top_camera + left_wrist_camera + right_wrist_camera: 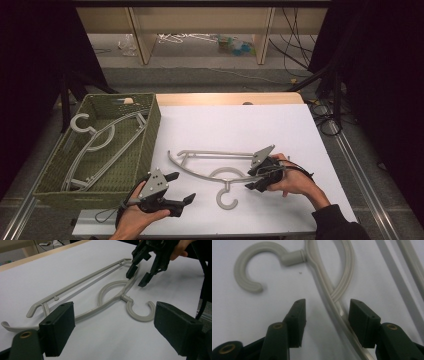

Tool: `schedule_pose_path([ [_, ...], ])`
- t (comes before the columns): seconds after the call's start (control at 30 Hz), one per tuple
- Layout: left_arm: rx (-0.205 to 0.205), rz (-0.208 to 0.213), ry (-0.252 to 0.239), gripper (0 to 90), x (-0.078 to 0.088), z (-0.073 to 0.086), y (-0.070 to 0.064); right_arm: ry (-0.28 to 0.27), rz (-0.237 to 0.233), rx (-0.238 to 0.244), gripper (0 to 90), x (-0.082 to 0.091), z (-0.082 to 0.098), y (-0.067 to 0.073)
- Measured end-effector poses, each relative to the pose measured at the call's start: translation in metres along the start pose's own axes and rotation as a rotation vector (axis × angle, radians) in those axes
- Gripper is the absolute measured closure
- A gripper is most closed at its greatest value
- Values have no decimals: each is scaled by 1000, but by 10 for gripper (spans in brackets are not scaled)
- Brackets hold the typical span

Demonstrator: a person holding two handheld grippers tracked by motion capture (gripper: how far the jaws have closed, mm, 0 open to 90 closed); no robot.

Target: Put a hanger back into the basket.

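A pale grey plastic hanger (210, 165) with a round hook lies flat on the white-covered desk (280, 130), beside a green basket (150, 135). The right tool (256, 181), half open, straddles the hanger's arm without pressing it; the left tool (182, 187) hovers wide open and empty just short of the hook

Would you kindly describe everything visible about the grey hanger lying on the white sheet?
The grey hanger looks like matte moulded plastic, with an open hook, a looped neck, curved shoulders and a straight lower bar bearing small notches. It lies flat on the white sheet, hook towards the person, right of the green basket. The right tool straddles its shoulder arm near the loop, one pad close against it, not clamped.
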State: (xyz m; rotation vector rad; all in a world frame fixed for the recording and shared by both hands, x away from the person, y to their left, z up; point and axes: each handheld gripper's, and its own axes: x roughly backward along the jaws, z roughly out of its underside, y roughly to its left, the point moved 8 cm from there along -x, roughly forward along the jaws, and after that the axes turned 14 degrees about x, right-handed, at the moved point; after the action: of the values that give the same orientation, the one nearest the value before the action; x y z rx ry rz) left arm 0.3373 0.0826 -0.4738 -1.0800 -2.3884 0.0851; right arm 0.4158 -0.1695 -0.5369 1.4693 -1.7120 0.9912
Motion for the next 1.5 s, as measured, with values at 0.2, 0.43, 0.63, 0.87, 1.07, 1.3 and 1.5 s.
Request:
schedule_pose_path([
  [0.2,5,3,8,172,-2,2,-1,61,-26,-9,552,-3,0,-4],
  [0.43,13,12,8,176,-3,3,-1,137,-55,46,599,-4,-4,-6],
  [0.63,14,11,10,178,-2,3,0,135,-80,83,735,-3,-4,-5],
  [0.87,-6,6,26,179,-3,4,1,160,-88,133,751,-4,-6,-4],
  [1.07,-6,-1,34,180,-5,5,3,148,-104,143,752,-4,-5,-5],
  [1.3,-8,-2,41,184,-5,6,3,138,-104,244,790,-4,-5,-4],
  [1.5,-34,-17,52,197,-5,7,5,137,-117,336,820,-2,-7,0],
])
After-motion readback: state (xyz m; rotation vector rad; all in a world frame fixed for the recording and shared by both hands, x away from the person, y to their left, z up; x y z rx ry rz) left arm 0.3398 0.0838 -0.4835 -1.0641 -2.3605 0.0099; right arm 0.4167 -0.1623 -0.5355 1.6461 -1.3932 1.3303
